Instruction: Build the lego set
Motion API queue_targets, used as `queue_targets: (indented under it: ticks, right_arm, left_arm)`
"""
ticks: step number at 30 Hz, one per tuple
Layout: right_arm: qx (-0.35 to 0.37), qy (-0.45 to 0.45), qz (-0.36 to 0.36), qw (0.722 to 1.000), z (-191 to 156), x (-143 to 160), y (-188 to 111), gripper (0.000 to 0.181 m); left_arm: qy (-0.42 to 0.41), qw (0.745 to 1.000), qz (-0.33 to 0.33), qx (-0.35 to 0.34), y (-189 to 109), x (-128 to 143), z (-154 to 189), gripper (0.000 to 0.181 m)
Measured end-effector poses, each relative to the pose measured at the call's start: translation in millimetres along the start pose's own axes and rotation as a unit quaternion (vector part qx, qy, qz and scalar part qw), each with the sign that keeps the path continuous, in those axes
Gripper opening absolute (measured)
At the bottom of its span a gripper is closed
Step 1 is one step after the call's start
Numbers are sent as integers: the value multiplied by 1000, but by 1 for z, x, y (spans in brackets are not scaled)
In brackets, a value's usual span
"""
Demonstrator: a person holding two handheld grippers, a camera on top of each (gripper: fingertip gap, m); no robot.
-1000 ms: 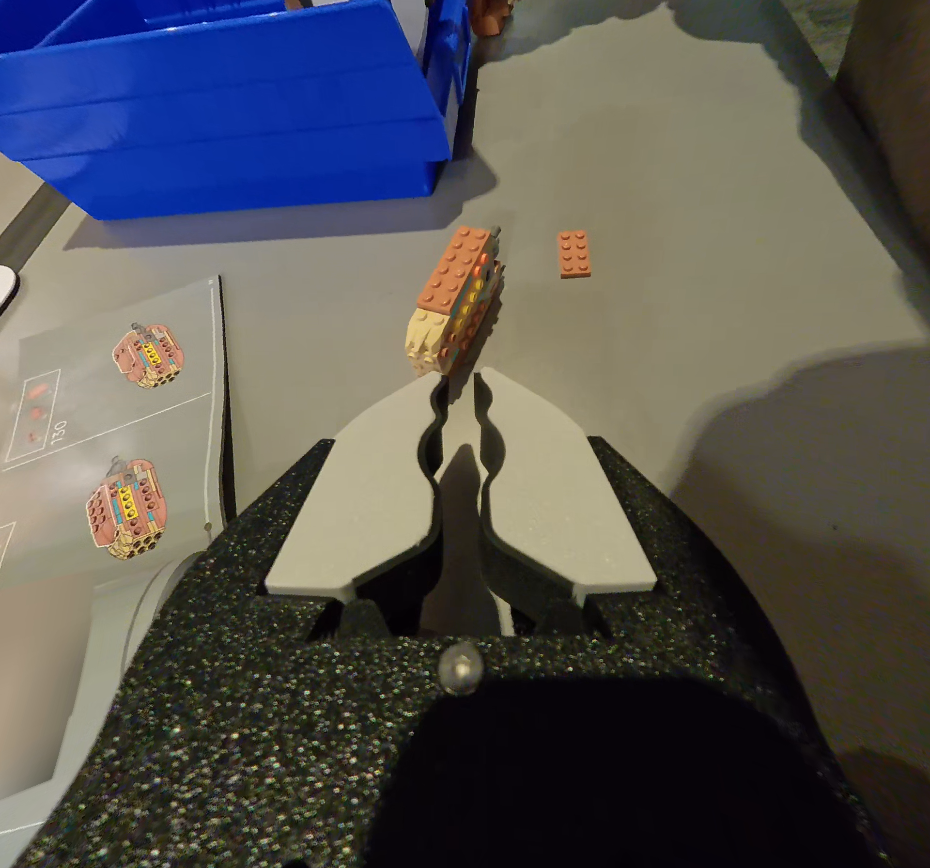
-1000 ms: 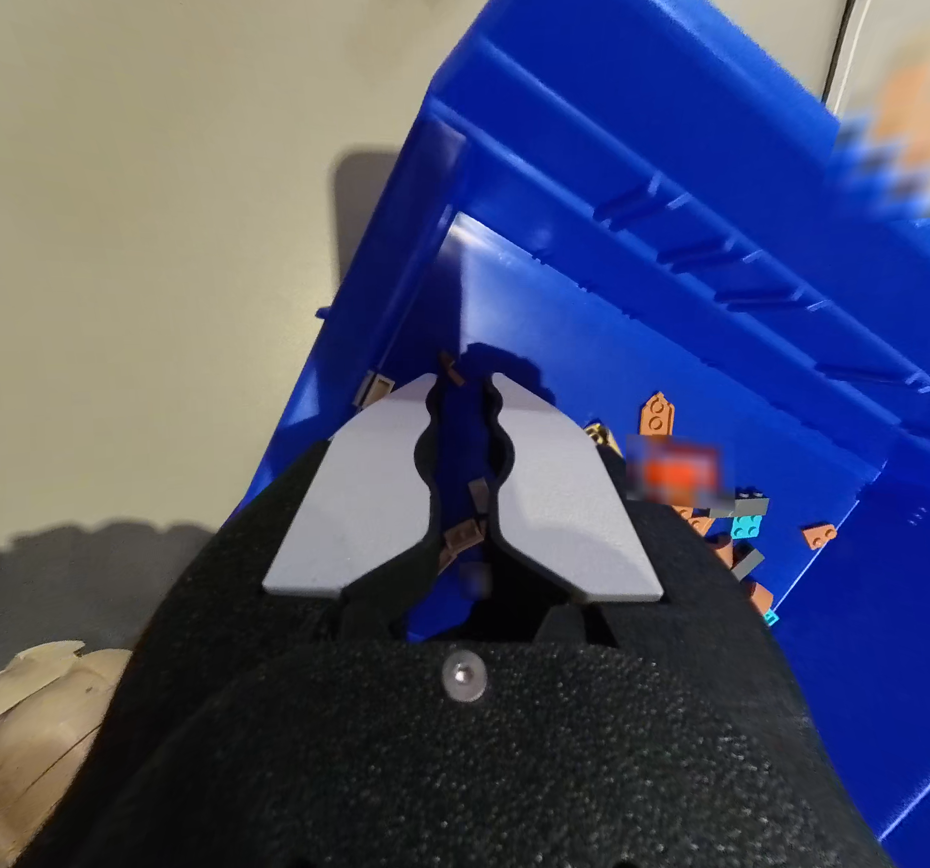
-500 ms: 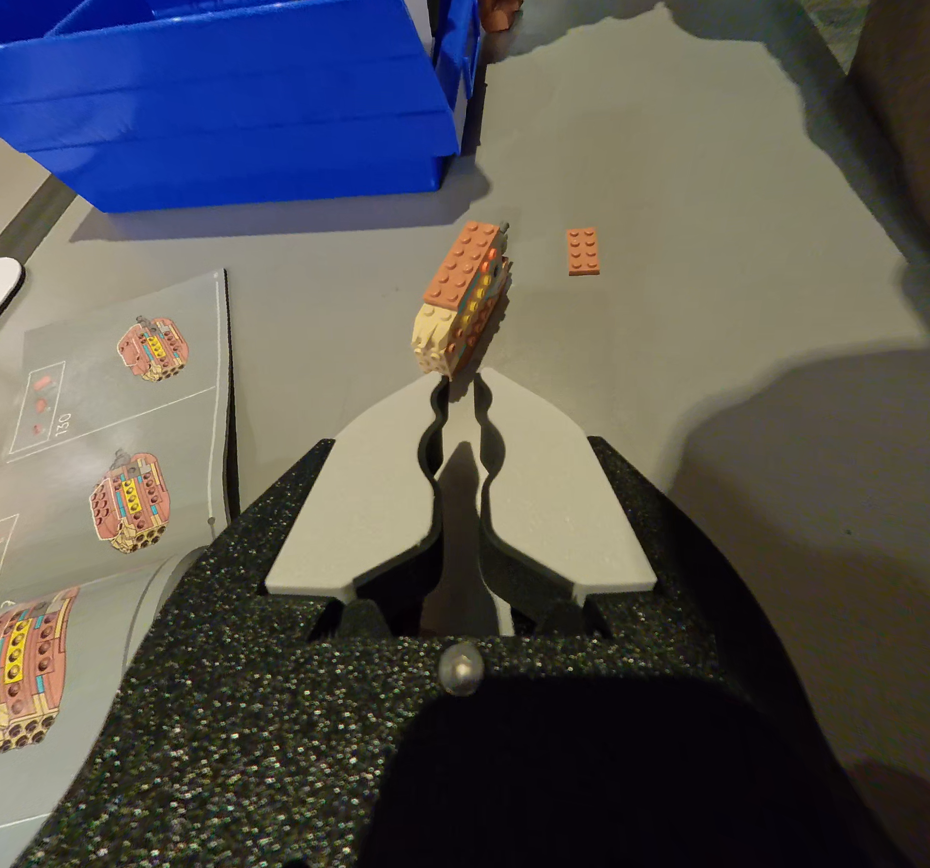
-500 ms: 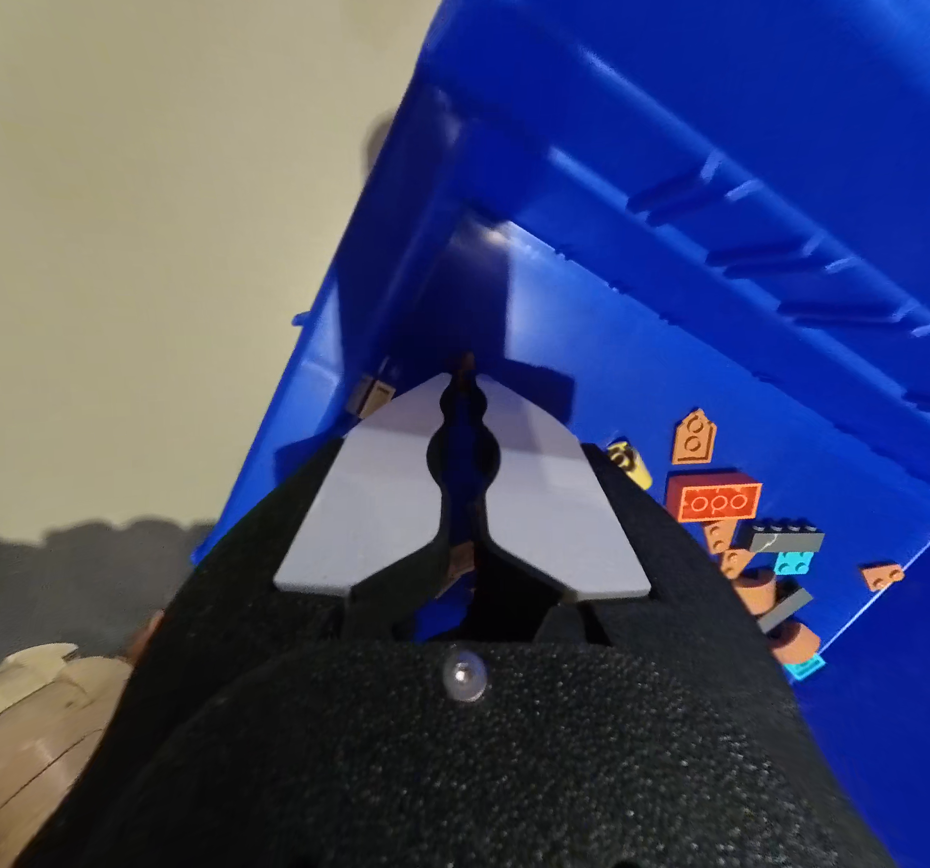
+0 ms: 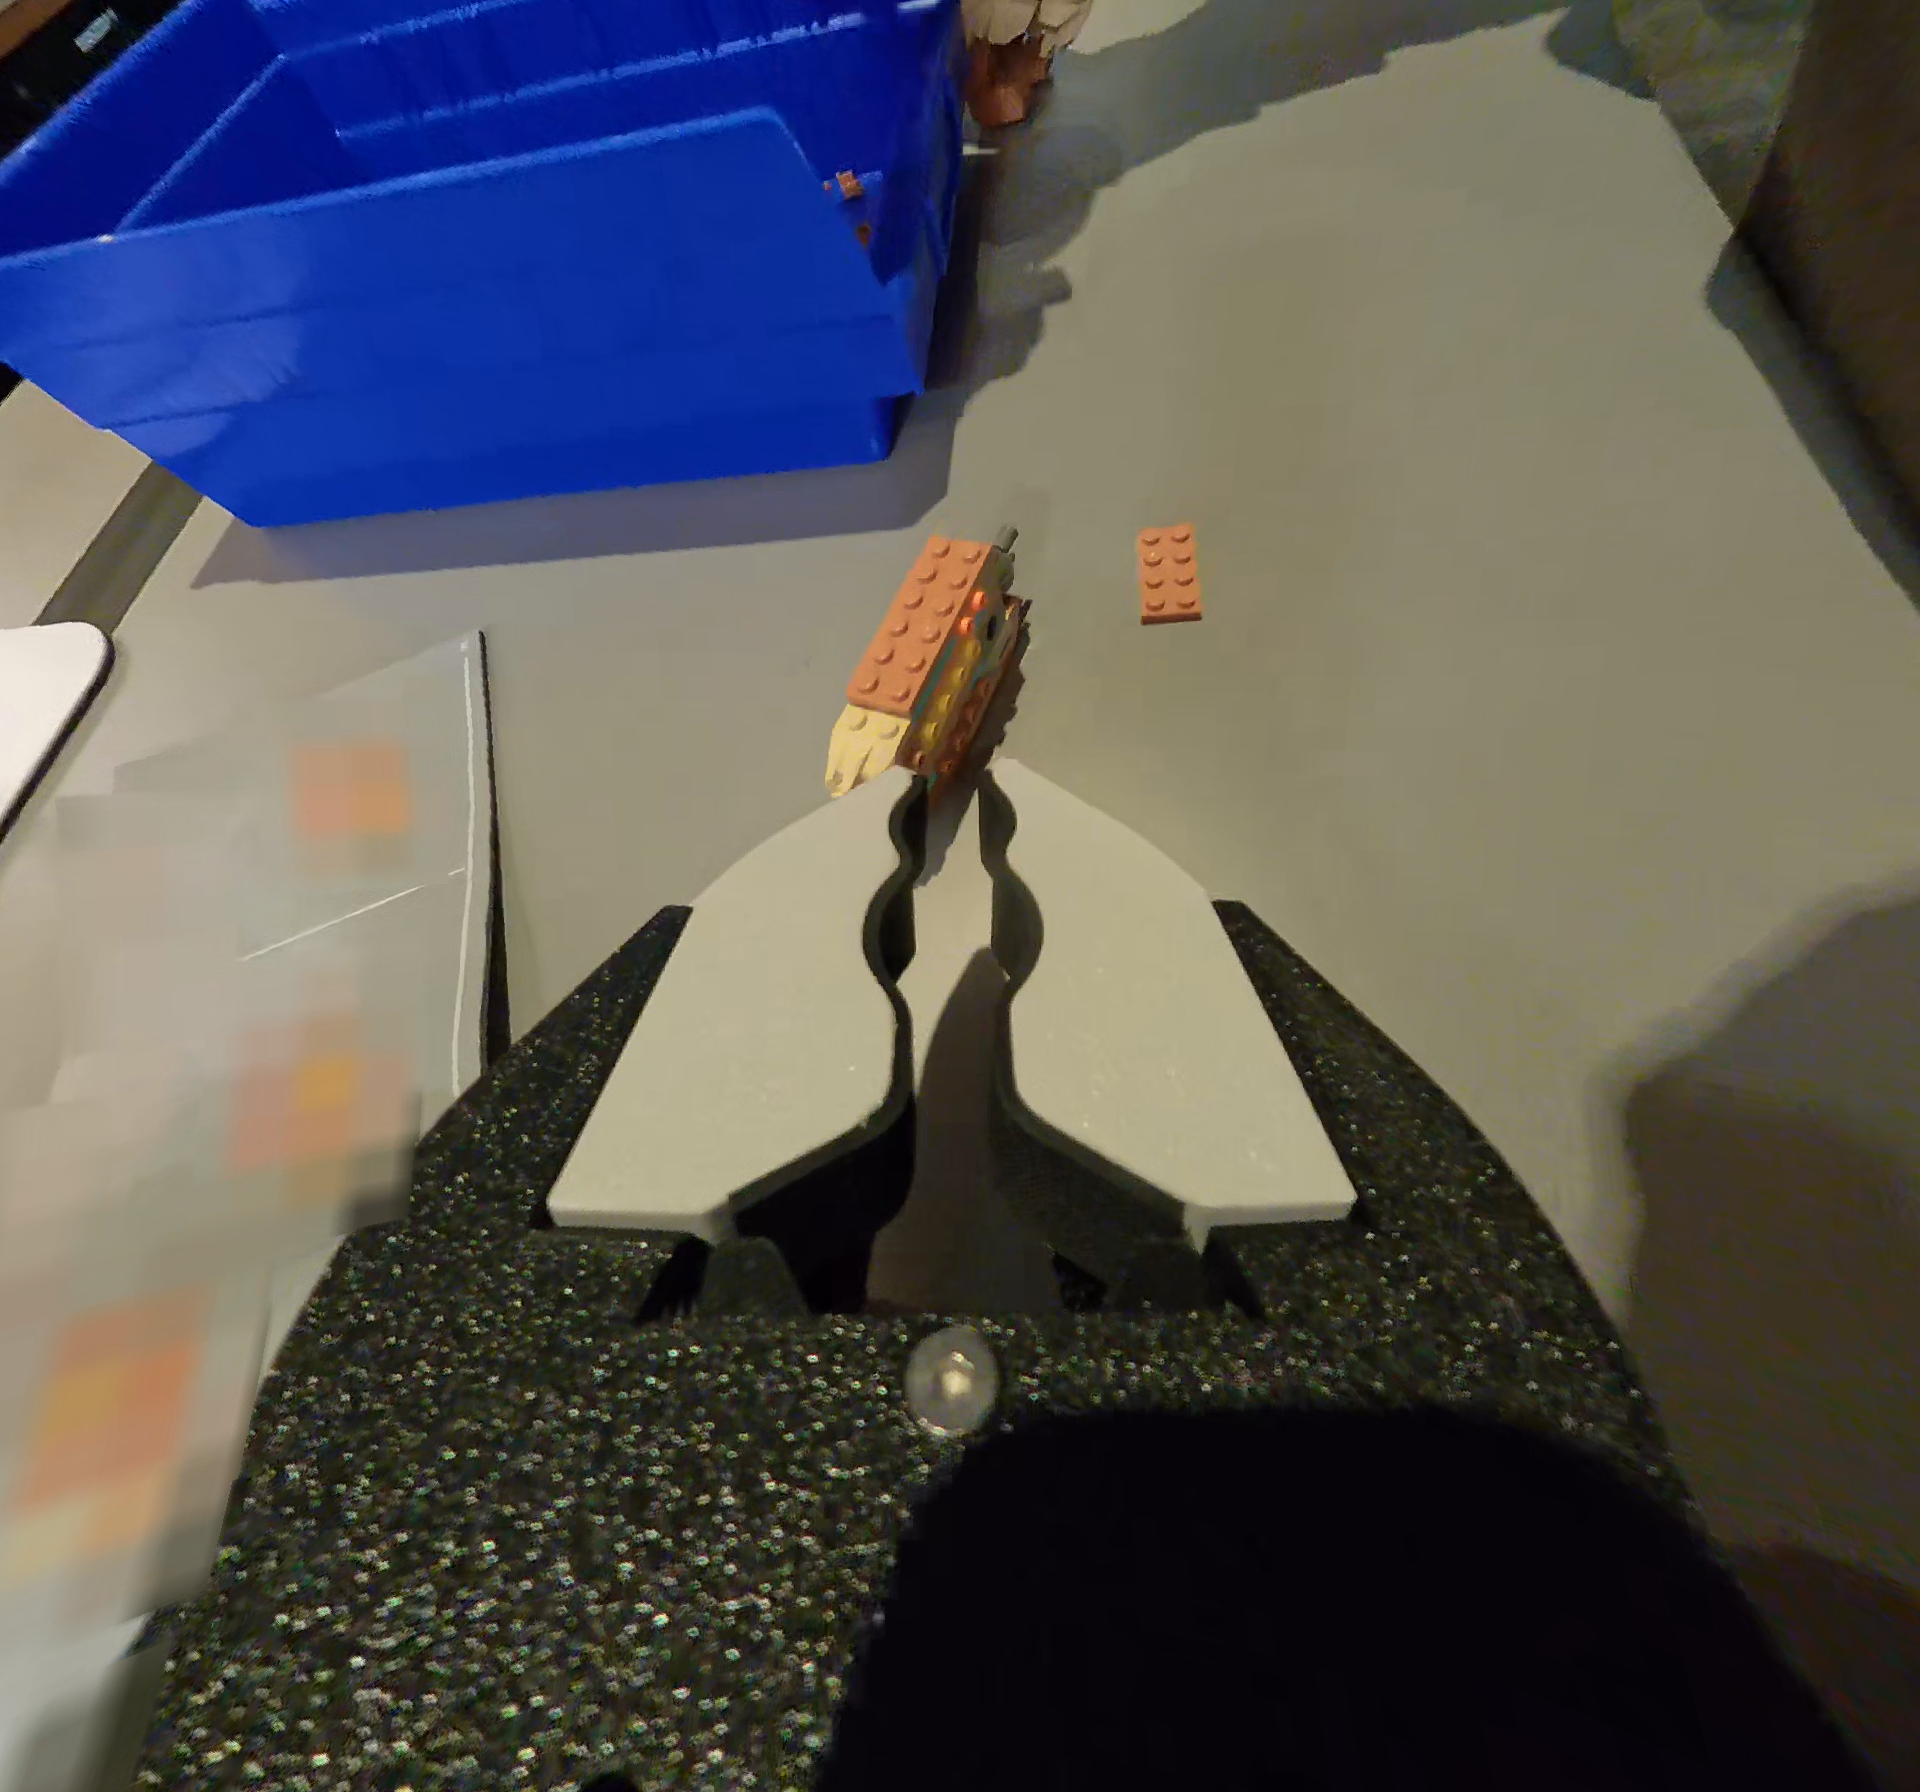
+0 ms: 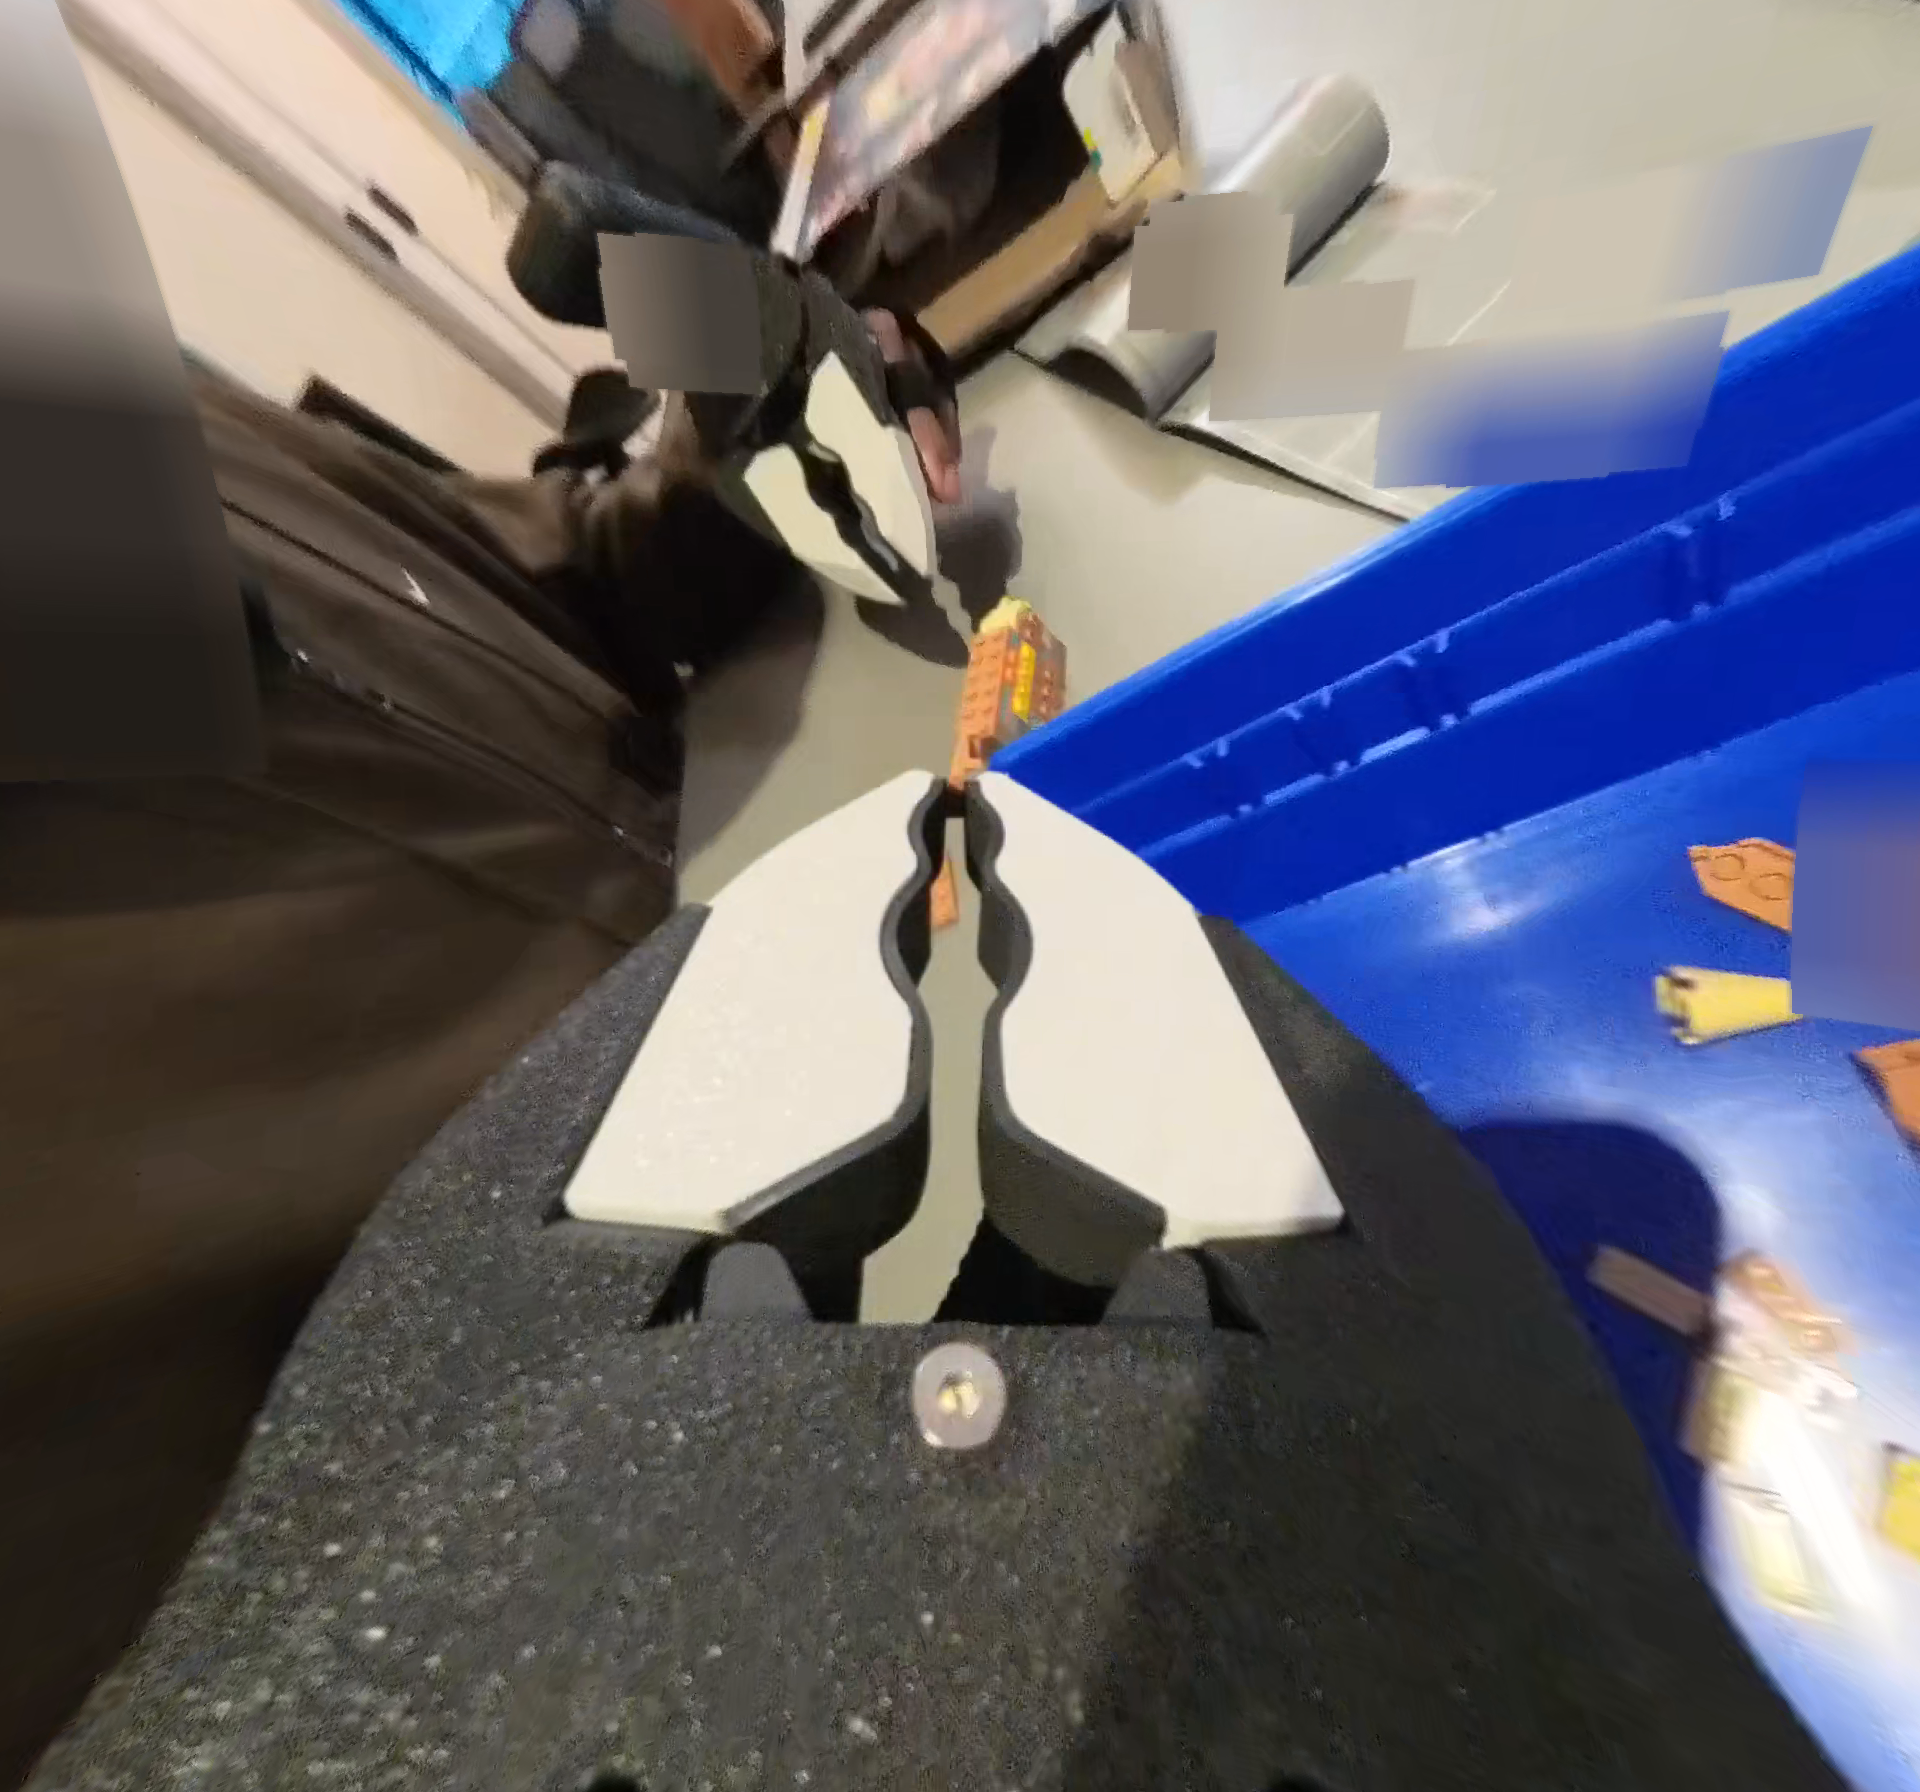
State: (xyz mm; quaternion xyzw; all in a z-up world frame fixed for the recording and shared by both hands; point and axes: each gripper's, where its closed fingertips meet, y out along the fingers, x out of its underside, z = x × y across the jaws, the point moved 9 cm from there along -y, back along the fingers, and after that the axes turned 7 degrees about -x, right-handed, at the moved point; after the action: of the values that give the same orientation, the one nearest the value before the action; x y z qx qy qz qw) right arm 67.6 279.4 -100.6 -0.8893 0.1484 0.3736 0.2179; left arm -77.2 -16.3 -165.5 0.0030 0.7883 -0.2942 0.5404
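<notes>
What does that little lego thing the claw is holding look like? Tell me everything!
The lego model is a small chunky block of plastic bricks. It has a studded orange-brown plate on one side, cream claw-like pieces at its near end, and yellow, orange and teal layers along its edge. A grey pin sticks out at the far end. The left gripper pinches its near end, holding it tilted above the grey table.
</notes>
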Motion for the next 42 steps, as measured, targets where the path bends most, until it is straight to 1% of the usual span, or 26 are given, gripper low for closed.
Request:
queue_targets:
  ticks: [2,6,10,13,16,17,19,20,22,23,25,28,32,34,37,40,42]
  right_arm:
    - [4,7,16,1000,-7,8,7,3]
    - [2,28,39,999,-21,19,30,3]
    - [-8,32,36,999,-31,28,52,3]
    - [-13,30,30,999,-34,30,59,3]
    - [5,15,17,1000,-33,29,56,3]
    - [22,4,7,1000,-32,28,52,3]
    - [80,-32,-24,996,-29,26,38,3]
    - [117,-54,-44,991,-26,24,30,3]
    - [200,-98,-103,969,-18,23,12,3]
    - [230,-116,-131,957,-13,24,5,3]
    - [267,-139,-178,937,-4,23,-5,3]
    - [283,-146,-229,920,10,23,-7,3]
    - [297,-160,-299,893,26,25,2,3]
    - [298,-159,-309,889,28,24,6,3]
    - [290,-159,-306,892,23,22,11,3]
    - [287,-171,-307,891,15,17,10,3]
    - [289,-184,-315,885,12,11,8,3]
  left_arm:
    - [3,1000,1,-2,-1,-2,1,9]
    - [5,1000,2,-7,-3,-2,-1,9]
    - [12,1000,-4,-3,-6,0,-1,10]
    - [14,1000,-8,-3,-6,1,-1,10]
    - [14,1000,-10,-2,-5,2,-1,10]
    - [15,1000,-11,-3,-5,2,-1,10]
    - [16,1000,-12,-4,-4,2,-1,10]
    - [16,1000,-13,-5,-4,2,-1,9]
    - [16,1000,-15,-6,-3,3,-1,9]
    - [15,1000,-16,-7,-2,3,-1,9]
    - [13,1000,-20,-6,0,5,-1,9]
    - [10,999,-30,-2,5,10,-1,9]
    - [3,999,-39,1,9,16,-1,9]
    - [-2,999,-40,2,9,17,-3,9]
    - [-7,999,-40,1,9,19,-4,9]
    - [-10,999,-37,2,9,19,-5,9]
    - [-10,999,-35,3,9,18,-4,9]
